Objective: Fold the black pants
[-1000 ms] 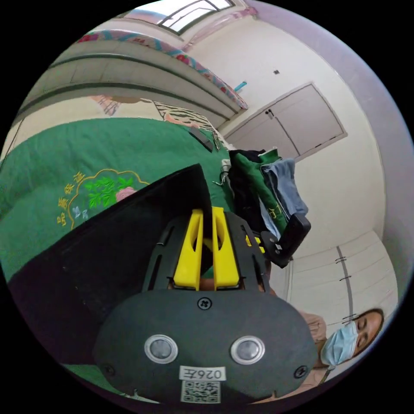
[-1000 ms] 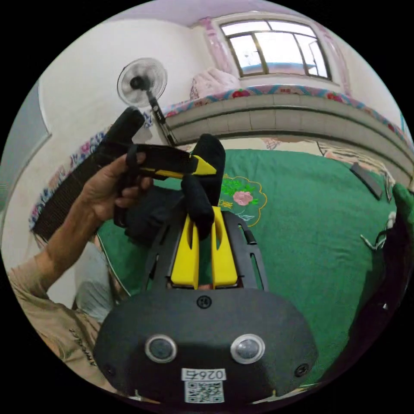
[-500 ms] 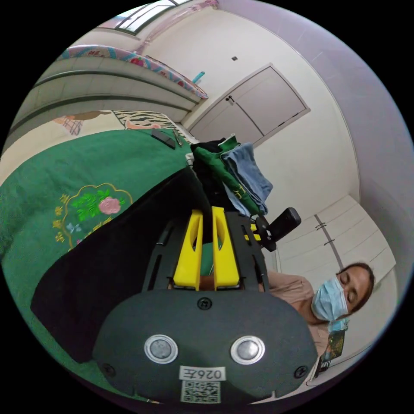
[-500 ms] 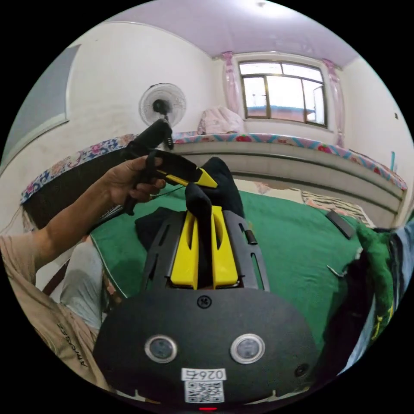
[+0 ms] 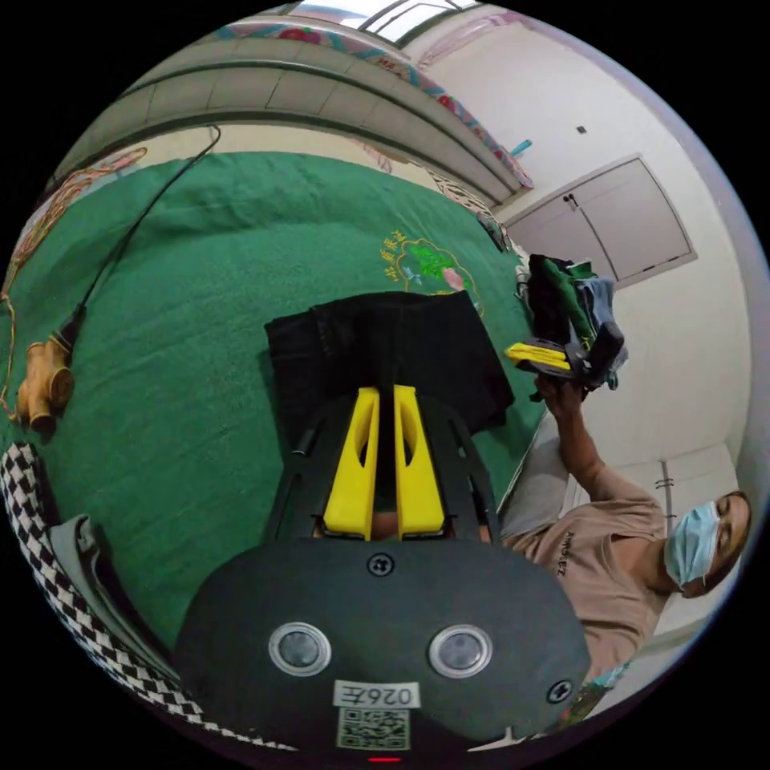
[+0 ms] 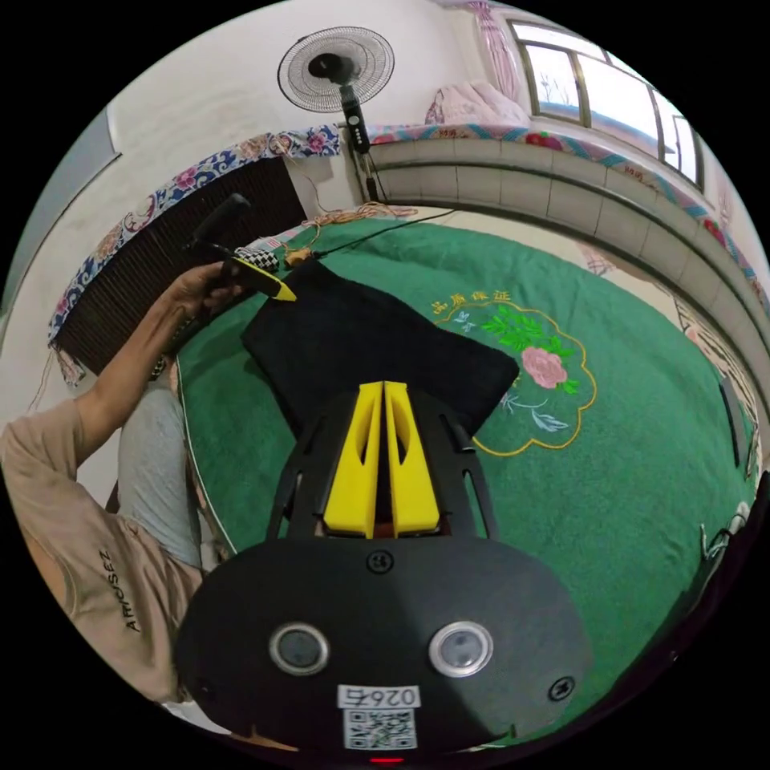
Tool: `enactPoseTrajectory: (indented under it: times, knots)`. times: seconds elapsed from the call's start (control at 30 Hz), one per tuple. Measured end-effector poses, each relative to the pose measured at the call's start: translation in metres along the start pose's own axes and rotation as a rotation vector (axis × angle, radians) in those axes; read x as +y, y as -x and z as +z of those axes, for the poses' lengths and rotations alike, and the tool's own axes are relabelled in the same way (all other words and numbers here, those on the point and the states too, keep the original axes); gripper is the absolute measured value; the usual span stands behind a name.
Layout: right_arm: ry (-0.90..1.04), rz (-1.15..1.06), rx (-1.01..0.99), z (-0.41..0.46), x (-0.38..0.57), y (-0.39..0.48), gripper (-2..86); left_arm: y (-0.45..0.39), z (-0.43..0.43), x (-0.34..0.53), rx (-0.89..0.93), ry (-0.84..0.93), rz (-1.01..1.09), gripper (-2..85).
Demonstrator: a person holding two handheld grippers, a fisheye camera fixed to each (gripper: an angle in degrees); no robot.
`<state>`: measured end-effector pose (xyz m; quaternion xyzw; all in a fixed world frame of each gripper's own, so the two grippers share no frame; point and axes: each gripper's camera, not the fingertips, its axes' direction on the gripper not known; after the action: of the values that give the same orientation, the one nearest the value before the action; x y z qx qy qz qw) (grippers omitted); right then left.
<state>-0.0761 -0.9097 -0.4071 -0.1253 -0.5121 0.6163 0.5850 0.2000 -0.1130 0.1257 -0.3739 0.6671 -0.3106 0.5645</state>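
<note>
The black pants (image 6: 377,345) lie folded in a flat rectangle on the green bedspread (image 6: 642,449), with bare green cover open along every edge; the left gripper (image 5: 385,393) and right gripper (image 6: 383,389) hang above it, yellow jaws nearly together, pinching no cloth. A pile of clothes (image 5: 573,293) sits at the bed's far edge; a black cord (image 5: 144,208) crosses the open cover.

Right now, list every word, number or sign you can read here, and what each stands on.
"AMOUSEZ", roughly, letters blurred: on the sleeve print of the person's shirt.
Yellow embroidered characters: on the green blanket, above the flower; too small to read surely.
White sticker: on the black housing, a number over a square code; not read out.
</note>
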Motion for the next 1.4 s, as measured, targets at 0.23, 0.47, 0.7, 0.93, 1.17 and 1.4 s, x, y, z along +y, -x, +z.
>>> enactPoseTrajectory:
  times: [0.23,0.47,0.7,0.93,1.17,1.4]
  knots:
    - [0.044,-0.031,0.024,0.03,-0.009,-0.013,-0.9,-0.011,-0.016,-0.017,-0.178,-0.089,0.048,3.9]
    - [0.144,0.004,-0.027,0.05,-0.011,-0.041,-0.9,0.014,-0.036,-0.005,-0.433,-0.098,-0.229,3.0]
    - [0.041,-0.041,0.038,0.033,-0.01,-0.06,-0.9,-0.039,-0.02,-0.012,-0.367,-0.154,0.116,-0.7]
    - [0.13,0.068,-0.074,0.034,-0.005,-0.115,-0.8,-0.003,-0.001,-0.031,-0.304,-0.012,0.077,-0.8]
    - [-0.011,0.256,-0.097,-0.013,0.012,-0.189,2.0,0.032,-0.069,-0.003,-0.317,-0.344,-0.04,4.0]
    - [-0.065,0.568,-0.375,-0.034,0.06,-0.288,6.8,0.106,-0.046,-0.006,-0.036,-0.288,-0.162,16.6]
